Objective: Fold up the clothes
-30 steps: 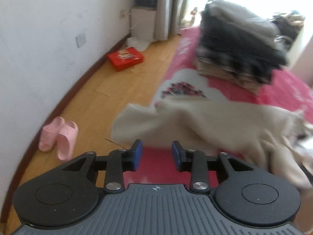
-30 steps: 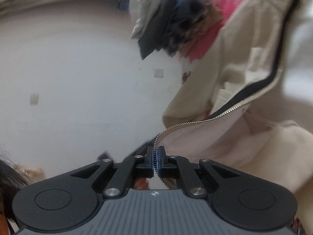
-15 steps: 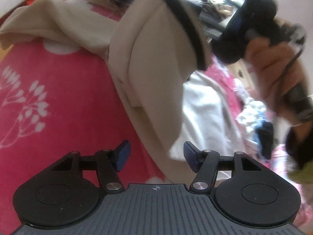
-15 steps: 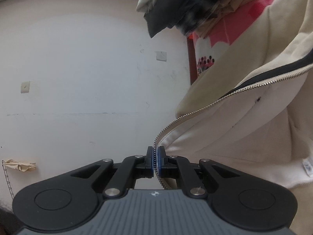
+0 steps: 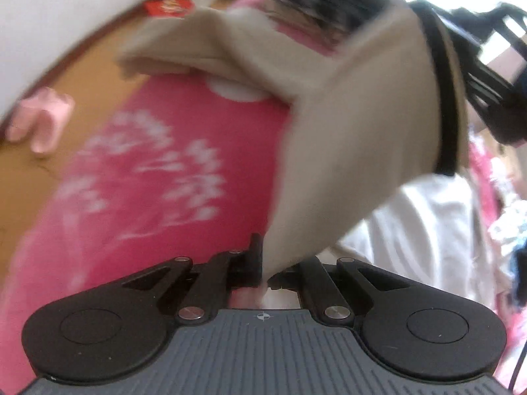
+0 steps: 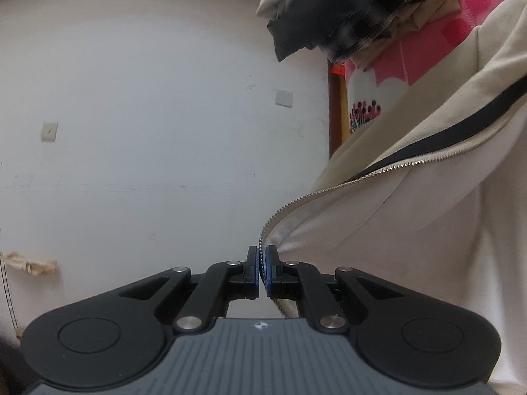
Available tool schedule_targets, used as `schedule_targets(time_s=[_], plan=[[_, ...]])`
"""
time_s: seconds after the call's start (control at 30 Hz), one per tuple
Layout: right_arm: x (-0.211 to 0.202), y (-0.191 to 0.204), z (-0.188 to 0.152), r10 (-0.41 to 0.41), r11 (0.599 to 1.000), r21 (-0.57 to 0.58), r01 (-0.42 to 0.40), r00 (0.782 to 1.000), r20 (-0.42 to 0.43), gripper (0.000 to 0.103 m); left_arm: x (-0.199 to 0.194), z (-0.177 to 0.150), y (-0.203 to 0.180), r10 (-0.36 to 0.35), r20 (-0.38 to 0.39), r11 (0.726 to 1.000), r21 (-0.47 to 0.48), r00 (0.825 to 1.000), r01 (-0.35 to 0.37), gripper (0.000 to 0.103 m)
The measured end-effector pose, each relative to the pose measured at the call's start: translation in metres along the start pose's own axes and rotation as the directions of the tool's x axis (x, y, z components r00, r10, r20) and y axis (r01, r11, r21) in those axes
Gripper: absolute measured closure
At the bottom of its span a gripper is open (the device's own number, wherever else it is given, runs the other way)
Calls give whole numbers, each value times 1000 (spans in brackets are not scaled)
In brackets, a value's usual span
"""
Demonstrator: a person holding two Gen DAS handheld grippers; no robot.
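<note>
A cream zip-up jacket [image 5: 362,125] with a black stripe hangs lifted over the pink bedspread [image 5: 164,181]. My left gripper [image 5: 263,263] is shut on its lower edge, and the cloth hides the right finger. In the right wrist view my right gripper [image 6: 262,266] is shut on the jacket's [image 6: 411,230] metal zipper edge, held up high. The black body of the right gripper [image 5: 487,82] shows at the jacket's top in the left wrist view. One sleeve trails toward the bed's left edge.
A stack of folded clothes [image 6: 346,16] sits at the far end of the bed. A white garment [image 5: 428,230] lies on the bed to the right. On the wooden floor [image 5: 82,75] to the left are pink slippers [image 5: 39,121] and a red box [image 5: 169,6].
My left gripper was open beside the jacket and has shut on its lower edge. The right gripper kept its hold on the zipper edge and lifted the jacket.
</note>
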State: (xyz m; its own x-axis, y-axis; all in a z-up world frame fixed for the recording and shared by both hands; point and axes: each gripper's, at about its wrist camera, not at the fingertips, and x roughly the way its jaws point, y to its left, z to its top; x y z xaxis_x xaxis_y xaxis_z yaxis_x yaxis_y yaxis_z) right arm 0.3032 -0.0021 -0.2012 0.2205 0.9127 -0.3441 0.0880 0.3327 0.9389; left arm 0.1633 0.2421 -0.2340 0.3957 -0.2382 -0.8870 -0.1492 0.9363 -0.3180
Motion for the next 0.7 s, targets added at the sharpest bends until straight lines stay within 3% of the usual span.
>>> schedule_targets(time_s=[0.17,0.3,0.4,0.5,0.53,0.6,0.7], plan=[[-25,-27,-37,-44,998,40,45,999,-12,98,10,-22,-2,125,-68,985,129,990,-116,102],[-50,-68,-60,-120,982,146,119,993,-3,98,23,-42,2,164,-86,969,203,983,-143,102],[-74,-102,-70,-196,952,239,189,981,7,89,30,-45,-1,179,-92,957,248,980,-151,102],[-108,-117,-61,-180,950,275,146,978,103,76,31,-49,-7,189,-86,943,295,978,-156,101],[-120,-120,-55,-167,953,279,120,974,151,65,31,-50,-7,188,-82,938,310,979,-154,100],[-141,-126,-37,-170,954,283,96,954,247,60,30,-53,-8,187,-80,933,325,979,-152,99],[-157,-137,0,-278,940,287,182,898,340,59,29,-56,-9,182,-76,932,332,980,-147,99]])
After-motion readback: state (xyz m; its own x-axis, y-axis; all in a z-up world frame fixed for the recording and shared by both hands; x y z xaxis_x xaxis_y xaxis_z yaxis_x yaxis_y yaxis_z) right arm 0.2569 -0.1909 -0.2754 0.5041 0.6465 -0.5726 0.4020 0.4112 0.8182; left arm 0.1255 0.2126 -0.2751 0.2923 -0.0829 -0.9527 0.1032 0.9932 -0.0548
